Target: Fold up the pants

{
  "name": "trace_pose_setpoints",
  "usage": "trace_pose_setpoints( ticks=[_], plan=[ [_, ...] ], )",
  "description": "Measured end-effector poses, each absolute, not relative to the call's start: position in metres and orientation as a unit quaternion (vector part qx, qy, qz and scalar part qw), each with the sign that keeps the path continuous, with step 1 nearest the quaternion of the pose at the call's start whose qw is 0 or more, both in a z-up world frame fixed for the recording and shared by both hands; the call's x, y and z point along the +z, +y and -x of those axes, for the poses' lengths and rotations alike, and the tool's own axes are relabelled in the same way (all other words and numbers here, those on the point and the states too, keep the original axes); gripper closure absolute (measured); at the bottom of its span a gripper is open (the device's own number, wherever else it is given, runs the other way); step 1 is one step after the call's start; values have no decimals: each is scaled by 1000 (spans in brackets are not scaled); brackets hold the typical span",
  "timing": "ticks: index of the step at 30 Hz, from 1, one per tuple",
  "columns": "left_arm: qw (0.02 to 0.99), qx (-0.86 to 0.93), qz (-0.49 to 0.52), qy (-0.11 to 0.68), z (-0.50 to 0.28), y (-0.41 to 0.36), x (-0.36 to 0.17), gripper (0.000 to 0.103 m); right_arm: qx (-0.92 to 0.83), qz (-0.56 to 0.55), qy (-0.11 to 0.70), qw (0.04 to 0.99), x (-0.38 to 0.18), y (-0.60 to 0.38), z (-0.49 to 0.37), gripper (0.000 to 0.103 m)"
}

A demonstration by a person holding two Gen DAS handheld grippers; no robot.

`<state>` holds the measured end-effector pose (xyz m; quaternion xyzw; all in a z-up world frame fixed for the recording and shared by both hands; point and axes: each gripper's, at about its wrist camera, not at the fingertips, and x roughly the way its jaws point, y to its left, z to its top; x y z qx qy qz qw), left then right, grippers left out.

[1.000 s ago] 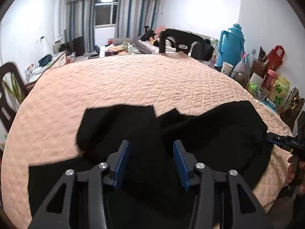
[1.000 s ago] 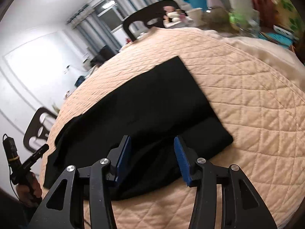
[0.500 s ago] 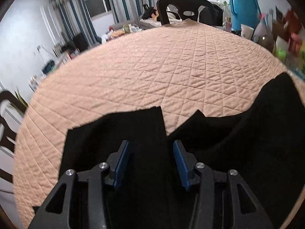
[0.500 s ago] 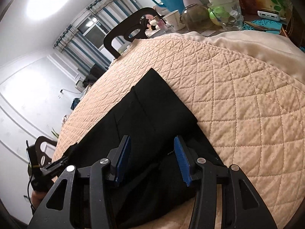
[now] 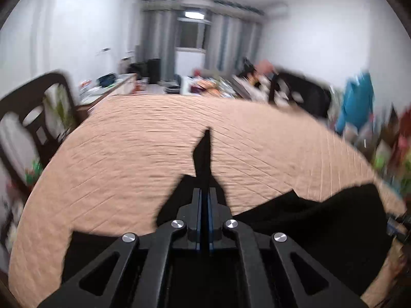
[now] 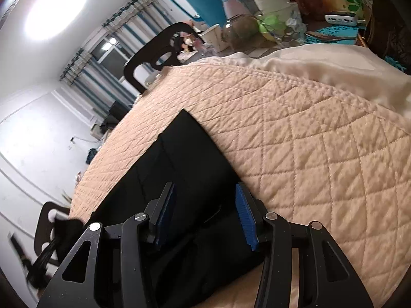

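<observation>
Two hand-held grippers over black pants on a quilted table cover.

The left gripper [image 5: 204, 200] has just closed: its blue pads meet on a pinched fold of the black pants [image 5: 321, 220], and a thin point of cloth stands up beyond the fingertips. The right gripper [image 6: 205, 213] stands spread, its blue pads [image 6: 245, 218] apart above the folded end of the pants with nothing pressed between them. The pants lie on the peach quilted cover [image 6: 321, 154]; dark chairs [image 5: 33, 118] and a blue jug [image 6: 197, 0] stand at the table's edge.
</observation>
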<state>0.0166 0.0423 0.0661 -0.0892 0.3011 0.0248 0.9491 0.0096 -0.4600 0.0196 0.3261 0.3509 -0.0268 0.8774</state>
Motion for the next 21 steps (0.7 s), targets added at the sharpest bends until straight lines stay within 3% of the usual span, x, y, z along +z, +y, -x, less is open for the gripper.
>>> trace_pose_setpoints(
  ticks=[4,9,21],
  plan=[
    [940,50,158,297,14,84,55,98,-29,-322,347,881,20,-459,-15,55],
    [927,55,203,311,30,98,32,98,-41,-298,335,893,29,-453,-11,72],
    [920,35,228,318,28,101,25,98,-48,-251,346,903,40,-451,-13,78]
  ],
)
